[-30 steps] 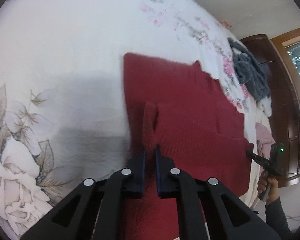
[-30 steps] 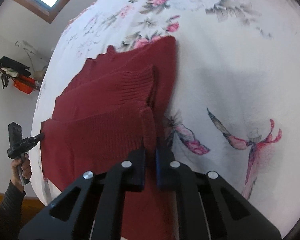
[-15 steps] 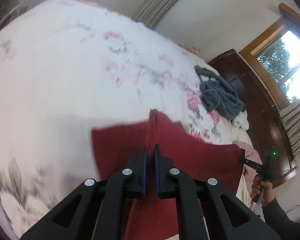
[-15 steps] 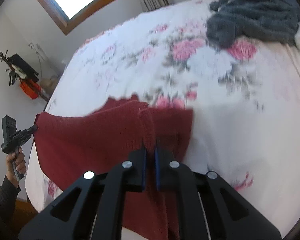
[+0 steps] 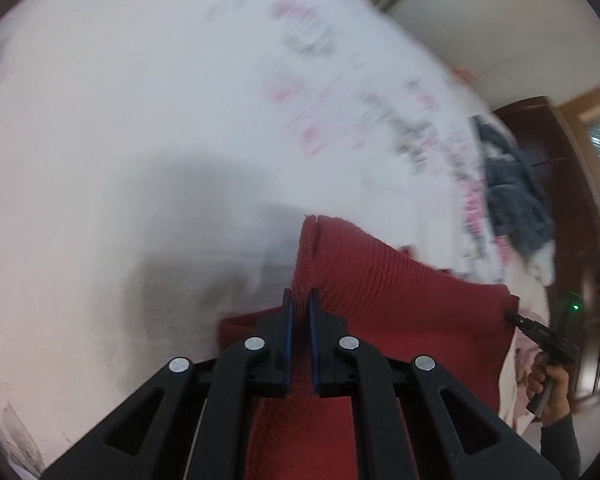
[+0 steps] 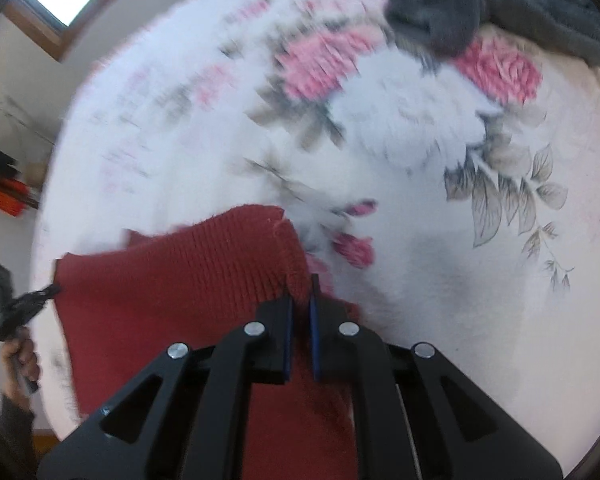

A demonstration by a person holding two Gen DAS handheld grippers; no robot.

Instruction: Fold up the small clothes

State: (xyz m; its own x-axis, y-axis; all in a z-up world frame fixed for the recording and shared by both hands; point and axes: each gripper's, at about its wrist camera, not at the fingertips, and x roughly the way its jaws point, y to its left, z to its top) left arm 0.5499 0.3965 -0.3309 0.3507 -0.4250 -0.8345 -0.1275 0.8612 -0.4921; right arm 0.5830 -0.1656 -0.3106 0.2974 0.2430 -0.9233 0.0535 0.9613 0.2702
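Both grippers, left gripper (image 5: 299, 300) & right gripper (image 6: 300, 286), jaws clamped on red sweater (image 5: 400, 292) edge. Vs 0.5 s ago it's carried lower over the floral bedspread (image 6: 420, 140), fold prob. mid-way; frames blurry.

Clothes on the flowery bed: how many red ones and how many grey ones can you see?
Red: 1, the red knitted garment, pinched by the left gripper and the right gripper.
Grey: 1, the grey fuzzy garment lying in a heap at the far end of the bed.
Total: 2.
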